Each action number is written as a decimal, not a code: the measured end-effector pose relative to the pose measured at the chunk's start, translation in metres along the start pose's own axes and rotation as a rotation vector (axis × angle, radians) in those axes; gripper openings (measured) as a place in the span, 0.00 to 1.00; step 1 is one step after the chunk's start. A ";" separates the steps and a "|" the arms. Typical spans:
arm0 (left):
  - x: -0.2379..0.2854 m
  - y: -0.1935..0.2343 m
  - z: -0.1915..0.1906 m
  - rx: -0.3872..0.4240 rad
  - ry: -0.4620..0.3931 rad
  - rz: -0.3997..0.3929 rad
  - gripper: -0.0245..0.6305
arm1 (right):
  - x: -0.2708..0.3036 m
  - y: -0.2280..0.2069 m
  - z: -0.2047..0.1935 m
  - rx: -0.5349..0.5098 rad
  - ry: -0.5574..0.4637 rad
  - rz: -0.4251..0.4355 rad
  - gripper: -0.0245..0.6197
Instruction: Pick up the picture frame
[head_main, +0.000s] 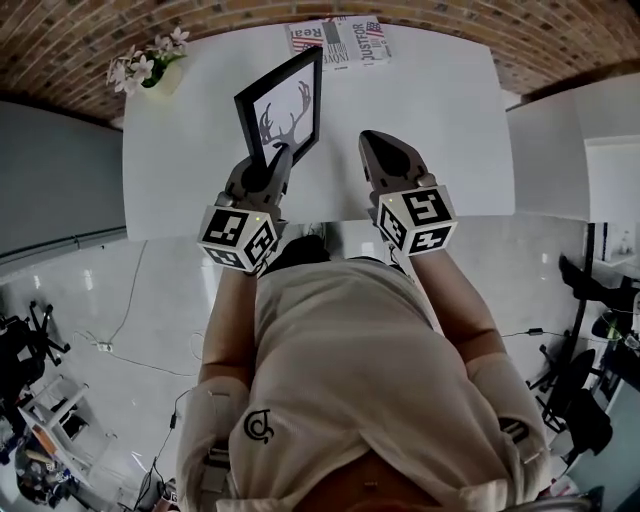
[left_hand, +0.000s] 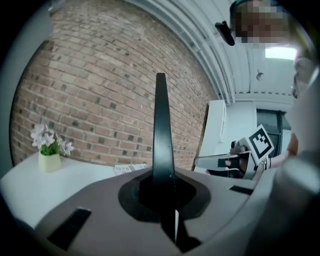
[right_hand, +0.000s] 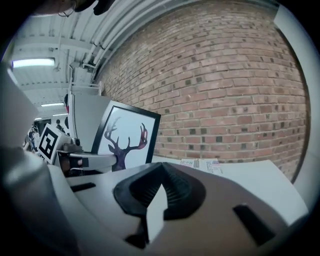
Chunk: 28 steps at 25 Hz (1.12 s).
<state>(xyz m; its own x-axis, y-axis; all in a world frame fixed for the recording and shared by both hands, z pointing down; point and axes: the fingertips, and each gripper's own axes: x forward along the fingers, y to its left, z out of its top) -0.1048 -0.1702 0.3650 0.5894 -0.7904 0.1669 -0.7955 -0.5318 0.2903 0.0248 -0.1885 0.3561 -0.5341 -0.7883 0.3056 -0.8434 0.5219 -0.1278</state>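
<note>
The left gripper (head_main: 278, 155) has its fingers closed on the lower edge of the picture frame (head_main: 285, 105), a black-rimmed frame holding a print of deer antlers on white. In the head view the frame rises from the fingers toward 12 o'clock, its face tilted toward 3 o'clock, over the white table (head_main: 440, 120). Whether its lower corner is clear of the table cannot be made out. In the left gripper view the frame (left_hand: 161, 125) shows edge-on as a thin dark blade standing straight up from between the closed fingers, with the brick wall (left_hand: 110, 90) behind it.

The right gripper (head_main: 375, 140) is at 3 o'clock of the left one, level with it and apart from the frame. Its fingers are pressed together with nothing between them, as the right gripper view shows (right_hand: 159, 195). In that view the frame (right_hand: 127, 137) stands at 10 o'clock, leaning slightly, with the left gripper (right_hand: 80, 161) in front of its lower part.

A small vase of pale flowers (head_main: 150, 65) stands at the table's 10 o'clock corner. A printed magazine (head_main: 338, 42) lies flat at the 12 o'clock edge, against the wall. The person's arms reach in from 6 o'clock, and both marker cubes sit just over the near edge of the table.
</note>
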 end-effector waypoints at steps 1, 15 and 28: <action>-0.001 0.003 0.010 0.038 -0.019 0.012 0.07 | 0.001 0.000 0.009 -0.013 -0.027 -0.004 0.05; -0.031 0.042 0.127 0.291 -0.262 0.135 0.07 | 0.016 0.018 0.093 -0.156 -0.317 0.009 0.05; -0.028 0.057 0.133 0.290 -0.266 0.134 0.07 | 0.036 0.025 0.092 -0.170 -0.289 0.004 0.05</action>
<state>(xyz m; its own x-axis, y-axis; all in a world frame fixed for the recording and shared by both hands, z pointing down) -0.1853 -0.2186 0.2511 0.4515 -0.8891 -0.0754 -0.8916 -0.4527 -0.0013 -0.0207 -0.2339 0.2770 -0.5525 -0.8332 0.0223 -0.8323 0.5530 0.0383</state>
